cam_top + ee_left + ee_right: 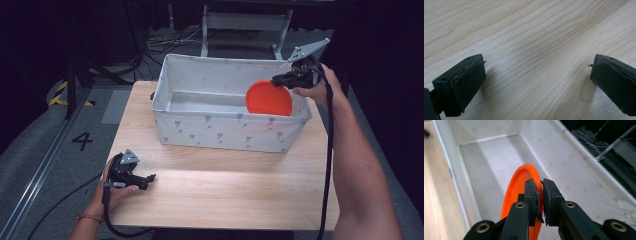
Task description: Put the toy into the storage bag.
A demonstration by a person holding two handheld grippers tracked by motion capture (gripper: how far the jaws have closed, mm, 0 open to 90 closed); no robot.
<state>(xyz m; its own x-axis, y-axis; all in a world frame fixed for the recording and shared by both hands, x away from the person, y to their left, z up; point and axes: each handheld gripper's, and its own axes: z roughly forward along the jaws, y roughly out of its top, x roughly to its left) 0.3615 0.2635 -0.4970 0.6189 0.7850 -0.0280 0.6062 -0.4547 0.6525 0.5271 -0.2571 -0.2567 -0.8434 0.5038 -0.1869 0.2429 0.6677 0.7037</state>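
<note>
Over at the near left corner of the tabletop [210,185], the left gripper [149,177] is parked low on the wood, the hand [107,192] wrapped round its grip and the cable trailing off the near edge. In its own view the jaws stand wide apart with nothing but bare wood grain between them, so it grips nothing and, by my reading, is simply waiting out of the way. Moving right, there's the white fabric bin [225,132], patterned with small grey motifs, sitting across the far half of the tabletop with its floor bare at the left end. And now the action, at the bin's right end: the right gripper [276,79] reaches in over the far right corner, its jaws pinched nearly together on the rim of the orange disc [269,98]. The right gripper view shows the rim of that disc [520,187] clamped between the two pads, the disc held on edge inside the bin, close to the right wall. Whether its lower edge touches the bin floor, I can't tell. Gripping by the rim keeps the disc upright and thin, which looks the easy way to pass it over the bin's tall wall; whether it's going in or coming out, I can't say.
</note>
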